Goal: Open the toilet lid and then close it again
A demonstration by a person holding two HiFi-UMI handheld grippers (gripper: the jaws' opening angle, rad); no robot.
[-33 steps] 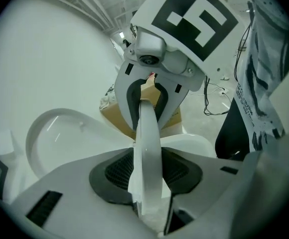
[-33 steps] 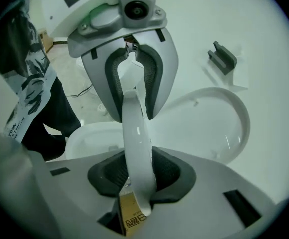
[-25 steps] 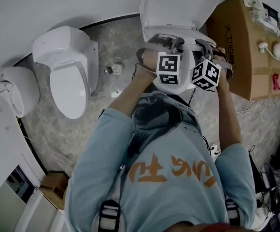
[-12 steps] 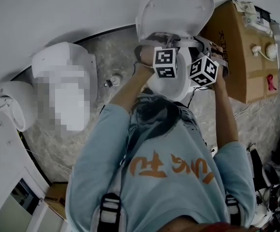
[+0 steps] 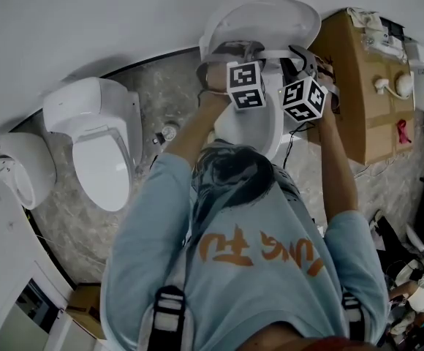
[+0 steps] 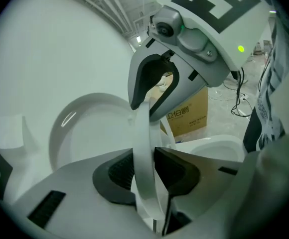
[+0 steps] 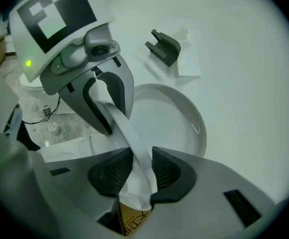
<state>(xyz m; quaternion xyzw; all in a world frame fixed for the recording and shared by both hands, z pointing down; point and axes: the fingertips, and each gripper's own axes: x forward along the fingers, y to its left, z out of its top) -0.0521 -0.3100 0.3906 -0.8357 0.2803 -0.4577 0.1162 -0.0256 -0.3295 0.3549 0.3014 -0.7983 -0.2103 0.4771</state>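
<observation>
Opening half looks nearly done. The toilet lid (image 5: 267,13) stands raised, tipped back twd the wall and well clear of the bowl (image 6: 219,151) below it. The left claw (image 6: 144,171) and right claw (image 7: 142,171) sit side by side on the lid's front rim. Each is narrow, w/ the thin white edge pinched btwn its dark pads. The left's jaws have just been easing wider and the right's just drawing in a bit, rim between them in both cases. Judging by the angle, the lid may need a last push to reach its stop; can't tell if it touches anything behind. Left to do: the whole 2nd half, i.e. bring the lid fwd & down onto the seat, then let go. A second toilet (image 5: 99,145) and a cardboard box (image 5: 358,72) flank it, not involved.
</observation>
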